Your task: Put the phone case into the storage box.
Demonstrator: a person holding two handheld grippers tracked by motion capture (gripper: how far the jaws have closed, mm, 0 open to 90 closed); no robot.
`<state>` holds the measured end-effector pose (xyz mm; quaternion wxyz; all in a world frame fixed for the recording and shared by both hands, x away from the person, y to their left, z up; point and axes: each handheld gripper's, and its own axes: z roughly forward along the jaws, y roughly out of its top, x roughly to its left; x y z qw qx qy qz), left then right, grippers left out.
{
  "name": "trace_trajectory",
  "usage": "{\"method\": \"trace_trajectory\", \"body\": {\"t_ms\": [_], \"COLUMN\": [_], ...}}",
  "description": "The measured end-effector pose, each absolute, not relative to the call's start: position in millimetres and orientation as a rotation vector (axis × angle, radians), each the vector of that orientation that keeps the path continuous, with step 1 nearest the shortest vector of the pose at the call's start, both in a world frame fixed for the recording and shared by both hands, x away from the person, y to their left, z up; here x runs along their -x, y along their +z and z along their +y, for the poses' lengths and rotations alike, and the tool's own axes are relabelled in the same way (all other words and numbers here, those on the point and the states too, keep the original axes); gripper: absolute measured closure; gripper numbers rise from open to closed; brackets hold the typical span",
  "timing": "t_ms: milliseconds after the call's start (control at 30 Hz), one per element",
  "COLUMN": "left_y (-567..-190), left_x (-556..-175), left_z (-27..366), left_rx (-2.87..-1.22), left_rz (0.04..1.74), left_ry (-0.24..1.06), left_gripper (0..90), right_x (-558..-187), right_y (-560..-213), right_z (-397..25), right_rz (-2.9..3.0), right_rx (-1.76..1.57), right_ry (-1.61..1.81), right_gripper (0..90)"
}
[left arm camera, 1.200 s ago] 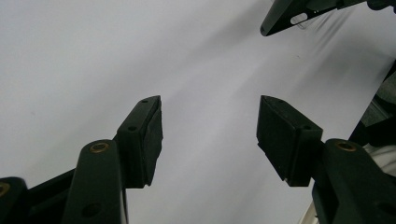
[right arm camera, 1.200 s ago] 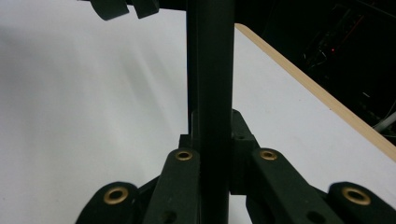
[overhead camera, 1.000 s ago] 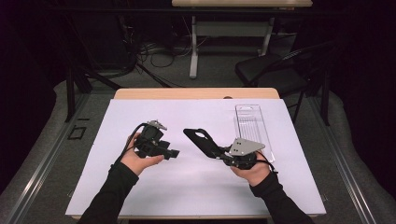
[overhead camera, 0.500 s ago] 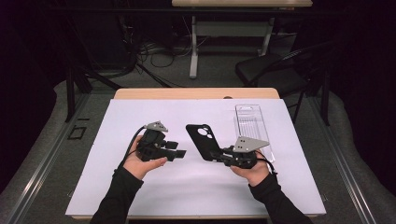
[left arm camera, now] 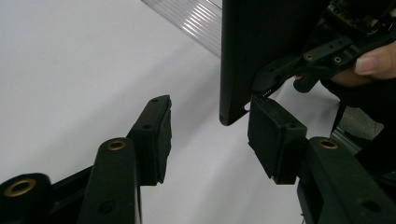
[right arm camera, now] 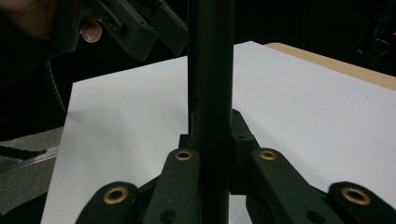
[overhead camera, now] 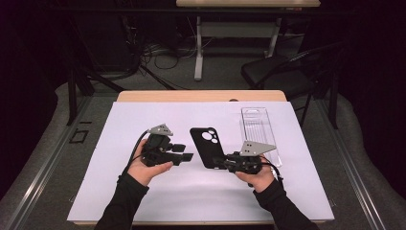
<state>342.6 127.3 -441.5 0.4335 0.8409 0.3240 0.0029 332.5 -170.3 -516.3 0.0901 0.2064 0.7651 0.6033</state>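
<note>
Gripping one black phone case (overhead camera: 205,146) by its near end, the right gripper (overhead camera: 224,162) had its jaws clamped on the case's thin edge, as the right gripper view showed, with the case (right arm camera: 210,84) rising straight up between them. The case was held above the middle of the white-covered table (overhead camera: 143,201), its long axis running from the right gripper toward the table's far edge, camera cut-outs at the far end. The left gripper (overhead camera: 187,156) was just to the case's left, jaws spread wide and empty. In the left gripper view, the case's lower corner (left arm camera: 261,56) sat just past the jaw on that view's right, near it but seemingly not touching. The left gripper was the free one nearest the case's long side, so a sideways close toward the case would likely be the next step.

Counted: one phone case, two grippers, and one clear plastic package tray (overhead camera: 259,129) lying flat near the table's far right corner, its long axis parallel to the right edge. A dark chair (overhead camera: 282,76) stood beyond the table.
</note>
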Motion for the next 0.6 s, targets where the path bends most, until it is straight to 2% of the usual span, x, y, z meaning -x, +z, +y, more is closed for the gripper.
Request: {"method": "trace_trajectory", "body": {"t_ms": [600], "left_y": [-427], "left_x": [-347], "left_z": [126], "left_rx": [-2.066], "left_rz": [0.782], "left_ry": [-0.006], "left_gripper": [56.2], "right_x": [-332], "right_y": [-520], "right_z": [-167], "right_rz": [2.286], "right_rx": [-0.623], "right_ry": [1.858], "right_gripper": [85.6]}}
